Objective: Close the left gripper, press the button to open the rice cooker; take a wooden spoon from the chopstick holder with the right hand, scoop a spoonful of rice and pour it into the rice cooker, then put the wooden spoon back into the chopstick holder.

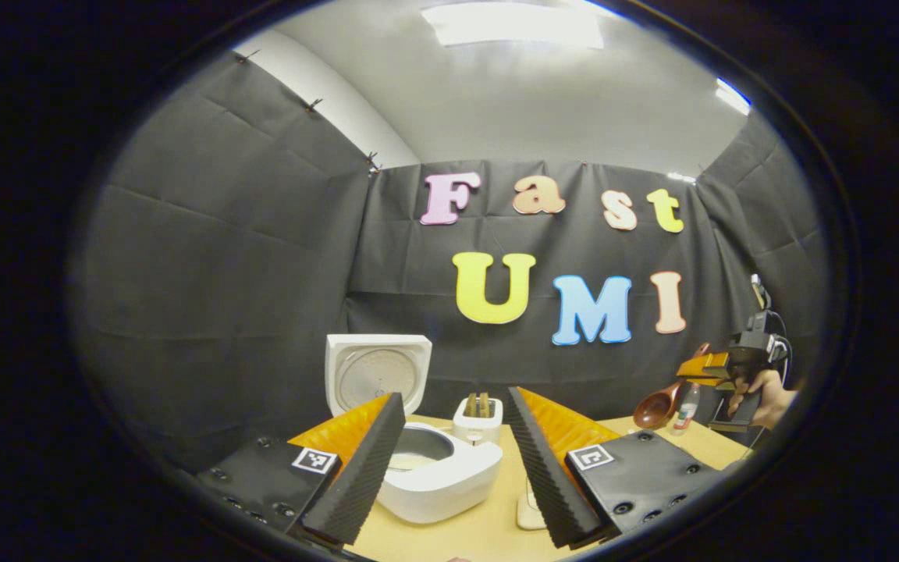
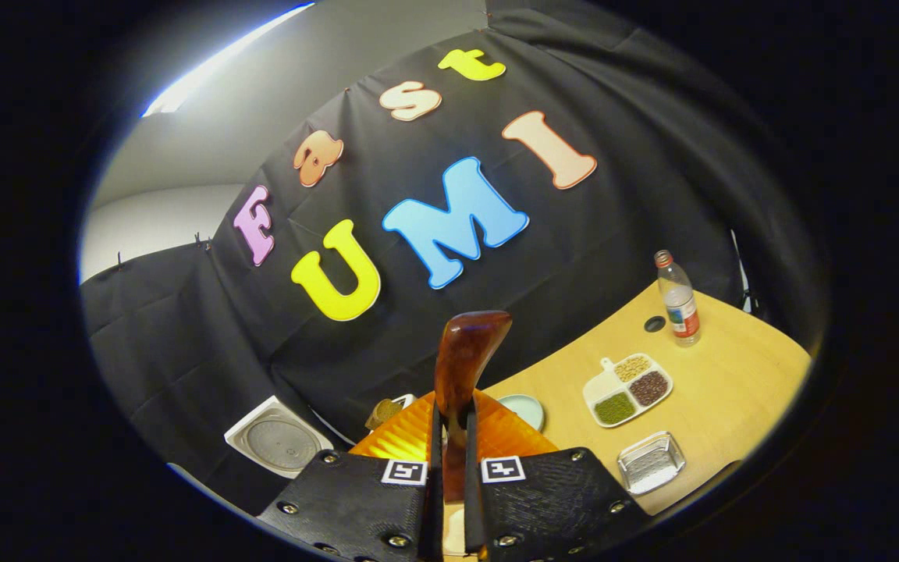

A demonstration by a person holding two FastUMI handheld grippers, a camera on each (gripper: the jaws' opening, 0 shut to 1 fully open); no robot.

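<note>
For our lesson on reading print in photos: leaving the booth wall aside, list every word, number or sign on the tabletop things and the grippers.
Label on the bottle: too small to read.
Square markers on the left gripper and the right gripper: coded patterns, no words.
The rice cooker: no lettering visible.

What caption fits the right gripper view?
Right hand-held gripper shut on wooden spoon above table.

Black cloth wall (image 1: 246, 257), pale ceiling, light panel (image 1: 512, 23), seemingly wooden table (image 2: 730, 390).
</note>
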